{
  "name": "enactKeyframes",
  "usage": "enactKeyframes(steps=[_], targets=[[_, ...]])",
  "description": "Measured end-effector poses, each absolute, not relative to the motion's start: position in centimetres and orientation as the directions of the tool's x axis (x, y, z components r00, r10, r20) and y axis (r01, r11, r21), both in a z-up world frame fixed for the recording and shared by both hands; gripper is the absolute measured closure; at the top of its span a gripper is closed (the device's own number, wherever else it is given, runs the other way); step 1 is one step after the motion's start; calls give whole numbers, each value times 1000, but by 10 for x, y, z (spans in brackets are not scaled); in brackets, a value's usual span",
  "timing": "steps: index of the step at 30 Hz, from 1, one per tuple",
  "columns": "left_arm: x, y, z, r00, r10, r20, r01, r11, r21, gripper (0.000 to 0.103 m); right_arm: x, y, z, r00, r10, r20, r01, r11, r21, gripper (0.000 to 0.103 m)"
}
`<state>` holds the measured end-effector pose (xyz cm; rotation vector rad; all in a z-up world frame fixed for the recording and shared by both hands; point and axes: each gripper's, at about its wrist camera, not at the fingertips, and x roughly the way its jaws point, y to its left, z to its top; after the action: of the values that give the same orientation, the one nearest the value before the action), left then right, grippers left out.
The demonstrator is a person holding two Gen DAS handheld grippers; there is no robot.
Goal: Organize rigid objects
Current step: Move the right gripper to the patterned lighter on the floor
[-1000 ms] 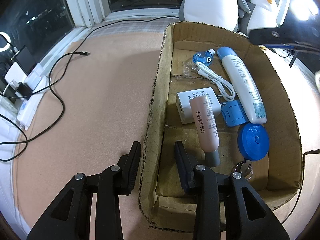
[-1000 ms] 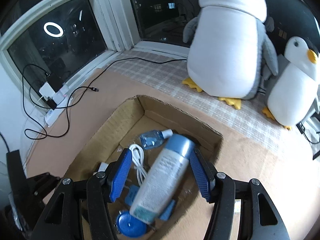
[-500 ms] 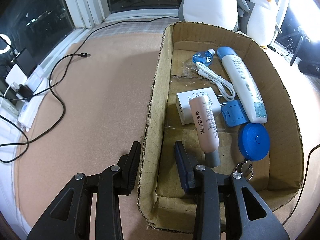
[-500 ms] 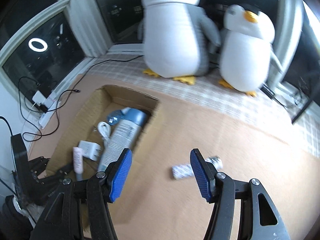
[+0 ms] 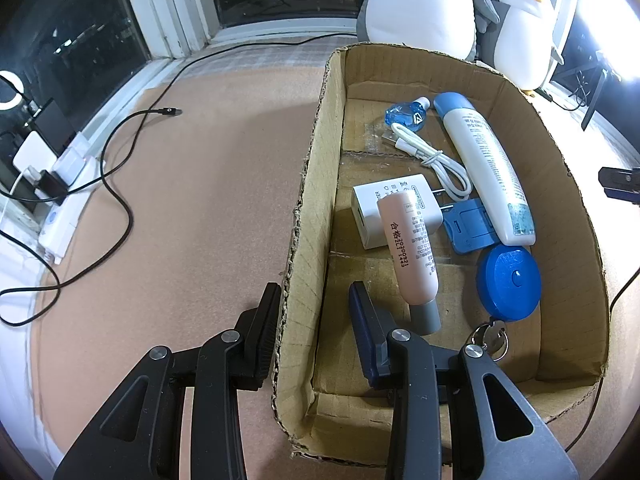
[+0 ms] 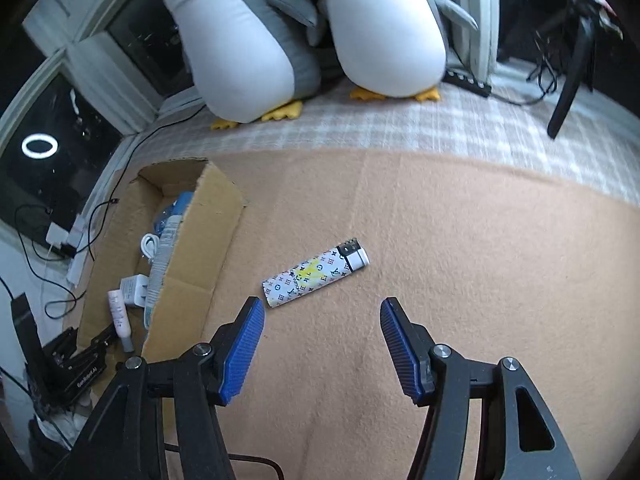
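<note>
- Right wrist view: right gripper (image 6: 322, 326) jaws apart, empty, hovering just short of patterned lighter (image 6: 315, 276) lying on tan cloth (image 6: 480, 260), right of cardboard box (image 6: 200, 280).
- Left gripper (image 5: 316, 312) straddles the box's left wall (image 5: 308, 216); actual pinch unclear.

Both fisheye views bend straight lines hard toward dark vignetted corners. In the left wrist view a white glare (image 5: 612, 12) burns out the frame at two o'clock, while the window panes (image 5: 76, 36) stay black (a ring light's reflection (image 6: 39, 147) glows at nine o'clock in the right). The plush penguins (image 6: 320, 32) look slightly soft.
</note>
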<state>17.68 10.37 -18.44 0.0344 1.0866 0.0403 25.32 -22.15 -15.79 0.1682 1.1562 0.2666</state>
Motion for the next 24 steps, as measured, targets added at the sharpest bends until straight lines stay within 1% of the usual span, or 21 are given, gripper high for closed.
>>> enactKeyframes(steps=[5,10,20,24], targets=[[177,104,-184,465,49,-884,-16,999,47,69,267,-224,-174,347,327,-879,-50,943,330,47],[177,104,-184,465,45,-884,-15,999,44,69,281,-223,-186,321,338,-885,4,934,358,50],[177,105,-184,464,43,-885,-15,999,41,69,301,-207,-194,304,295,-906,-2,951,309,51],[177,105,-184,465,42,-885,-15,999,39,69,306,-192,-193,311,242,-919,-34,969,244,52]])
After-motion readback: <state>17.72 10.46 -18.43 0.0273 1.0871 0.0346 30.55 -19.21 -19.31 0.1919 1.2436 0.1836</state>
